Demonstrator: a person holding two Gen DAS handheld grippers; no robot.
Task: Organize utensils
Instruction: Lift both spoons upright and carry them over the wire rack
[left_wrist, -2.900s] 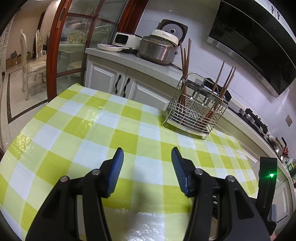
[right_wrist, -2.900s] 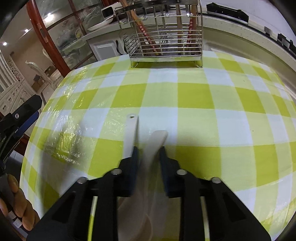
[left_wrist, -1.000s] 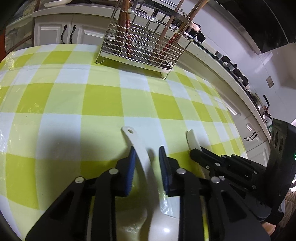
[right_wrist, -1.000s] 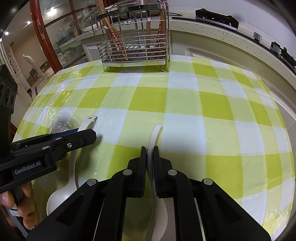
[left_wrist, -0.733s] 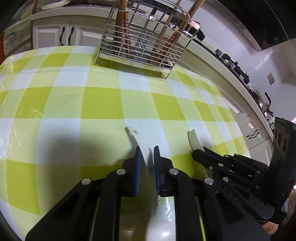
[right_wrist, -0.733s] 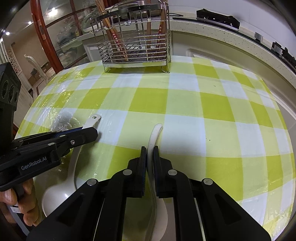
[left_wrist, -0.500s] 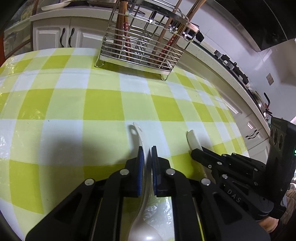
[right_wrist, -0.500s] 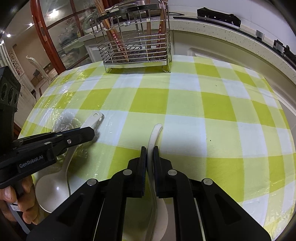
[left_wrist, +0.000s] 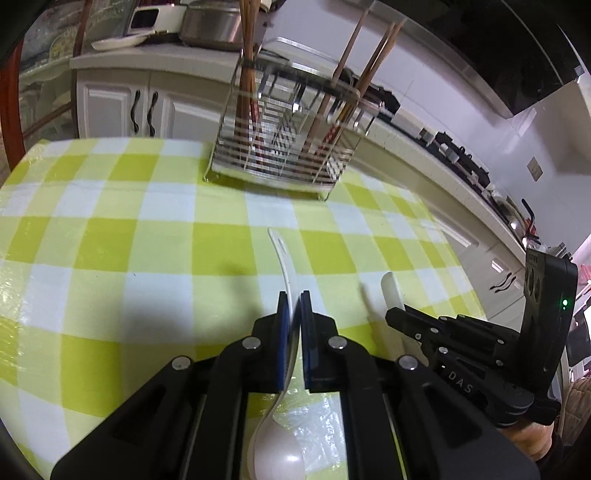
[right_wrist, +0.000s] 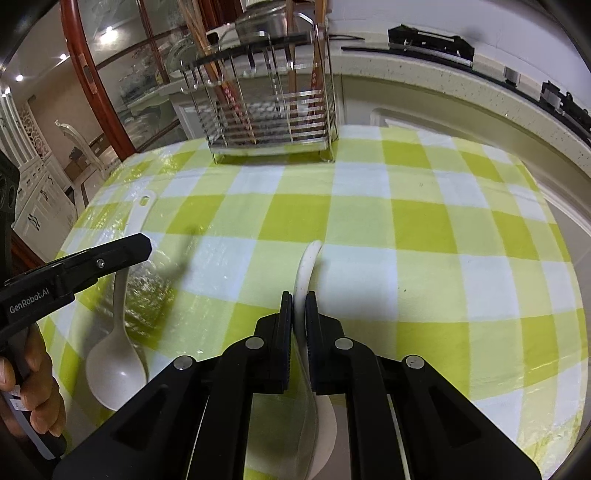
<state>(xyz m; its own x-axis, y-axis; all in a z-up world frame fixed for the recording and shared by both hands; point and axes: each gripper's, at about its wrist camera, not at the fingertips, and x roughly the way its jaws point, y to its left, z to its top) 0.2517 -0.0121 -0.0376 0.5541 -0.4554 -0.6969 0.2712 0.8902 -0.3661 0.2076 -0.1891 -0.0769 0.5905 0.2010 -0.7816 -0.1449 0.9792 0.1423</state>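
Each claw, left (left_wrist: 292, 306) and right (right_wrist: 300, 306), is clamped edgewise on a white ceramic spoon's handle (left_wrist: 282, 258) (right_wrist: 306, 266), ready for the wire cutlery rack (left_wrist: 288, 144) ahead on the bench (left_wrist: 110, 236).

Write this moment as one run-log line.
left tool: shut on white spoon | right tool: shut on second white spoon | wire rack: chopsticks only

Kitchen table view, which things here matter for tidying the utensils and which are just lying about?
For the job:
- left white spoon
- right white spoon
- wire utensil rack
- chopsticks

Lying about:
- rice cooker
- plate
- checked tablecloth
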